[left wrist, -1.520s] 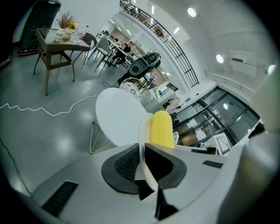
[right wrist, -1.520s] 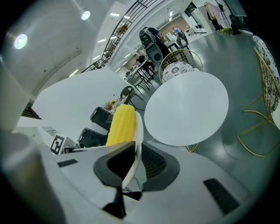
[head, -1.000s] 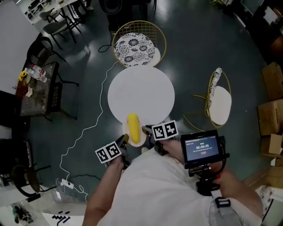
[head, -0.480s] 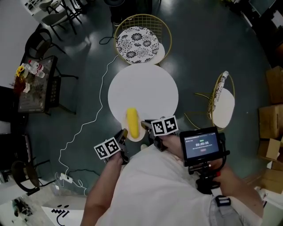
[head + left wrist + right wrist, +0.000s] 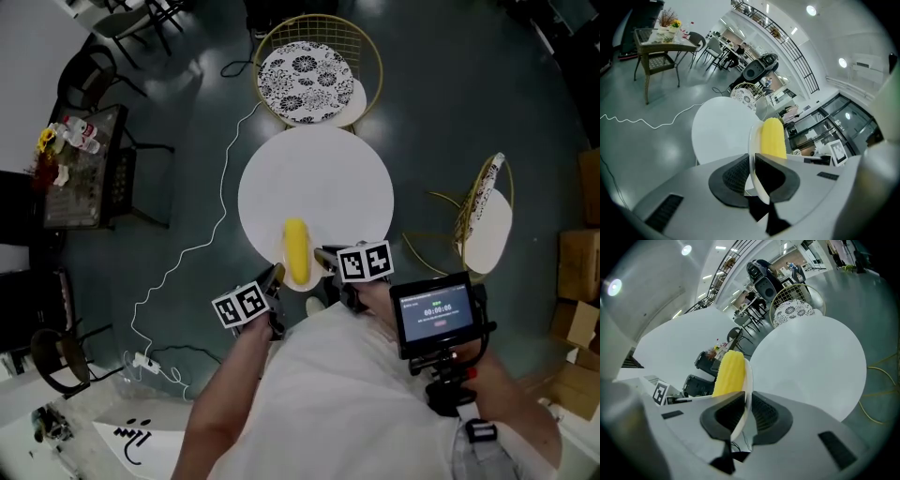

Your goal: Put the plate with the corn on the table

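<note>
A yellow corn cob (image 5: 297, 250) lies on a small white plate (image 5: 312, 281) that hangs over the near edge of the round white table (image 5: 328, 178). My left gripper (image 5: 274, 279) is shut on the plate's left rim and my right gripper (image 5: 325, 257) on its right rim. In the left gripper view the rim (image 5: 752, 140) runs between the shut jaws (image 5: 752, 161), with the corn (image 5: 772, 137) beyond and the table (image 5: 719, 133) below. The right gripper view gives the mirrored picture: rim (image 5: 748, 378) in the jaws (image 5: 744, 401), corn (image 5: 729, 373), table (image 5: 811, 359).
A gold wire chair with a patterned cushion (image 5: 305, 67) stands beyond the table, and another gold chair (image 5: 487, 220) stands to its right. A white cable (image 5: 187, 262) snakes over the dark floor at left. A side table with bottles (image 5: 80, 178) is far left. A small screen (image 5: 433, 314) sits near my right hand.
Both grippers have carried the plate and corn forward, from just off the table's near edge to partly over it. The grip on both rims is unchanged.
</note>
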